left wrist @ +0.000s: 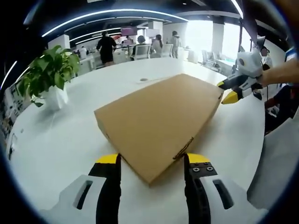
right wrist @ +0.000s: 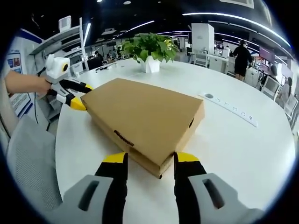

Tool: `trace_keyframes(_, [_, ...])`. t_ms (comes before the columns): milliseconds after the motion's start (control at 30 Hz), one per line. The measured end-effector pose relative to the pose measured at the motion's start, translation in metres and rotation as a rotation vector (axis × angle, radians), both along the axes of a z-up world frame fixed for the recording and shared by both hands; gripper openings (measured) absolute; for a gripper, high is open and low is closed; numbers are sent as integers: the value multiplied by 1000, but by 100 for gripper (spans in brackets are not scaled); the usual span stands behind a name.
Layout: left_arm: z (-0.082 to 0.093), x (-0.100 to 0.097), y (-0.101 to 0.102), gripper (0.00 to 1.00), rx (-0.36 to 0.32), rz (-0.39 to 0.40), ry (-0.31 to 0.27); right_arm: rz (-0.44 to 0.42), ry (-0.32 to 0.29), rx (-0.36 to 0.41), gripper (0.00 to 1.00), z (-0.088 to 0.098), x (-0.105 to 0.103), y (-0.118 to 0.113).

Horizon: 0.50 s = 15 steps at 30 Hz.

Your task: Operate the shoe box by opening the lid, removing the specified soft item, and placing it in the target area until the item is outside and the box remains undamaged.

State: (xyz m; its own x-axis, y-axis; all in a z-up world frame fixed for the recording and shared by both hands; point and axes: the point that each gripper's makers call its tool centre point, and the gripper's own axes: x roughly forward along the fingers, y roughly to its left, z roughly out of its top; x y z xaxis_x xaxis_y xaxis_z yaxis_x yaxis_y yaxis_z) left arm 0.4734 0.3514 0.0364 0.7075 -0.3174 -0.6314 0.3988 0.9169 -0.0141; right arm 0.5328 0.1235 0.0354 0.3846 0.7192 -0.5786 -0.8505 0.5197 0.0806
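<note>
A flat brown cardboard shoe box [left wrist: 159,116] lies shut on the white table [left wrist: 60,140]. My left gripper [left wrist: 152,161] is open, its yellow-tipped jaws standing either side of the box's near corner. From the right, my right gripper [left wrist: 225,91] reaches the far corner, held by a hand. In the right gripper view the same box [right wrist: 145,116] points a corner between the open jaws of the right gripper [right wrist: 150,158]. The left gripper [right wrist: 81,95] sits open at the opposite corner on the left. The lid is down and nothing inside shows.
A potted plant [left wrist: 49,74] [right wrist: 149,49] stands on the table beyond the box. A white power strip [right wrist: 231,107] lies to one side. A grey chair [right wrist: 28,154] sits at the table edge. People stand among desks in the background.
</note>
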Motion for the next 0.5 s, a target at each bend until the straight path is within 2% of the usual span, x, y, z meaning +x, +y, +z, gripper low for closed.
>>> trace_keyframes(333, [0, -4, 7, 53, 4, -39, 24, -23, 13, 27, 35, 1, -15, 4])
trace_keyframes(500, [-1, -11, 11, 51, -25, -28, 50, -22, 7, 31, 33, 1, -23, 6])
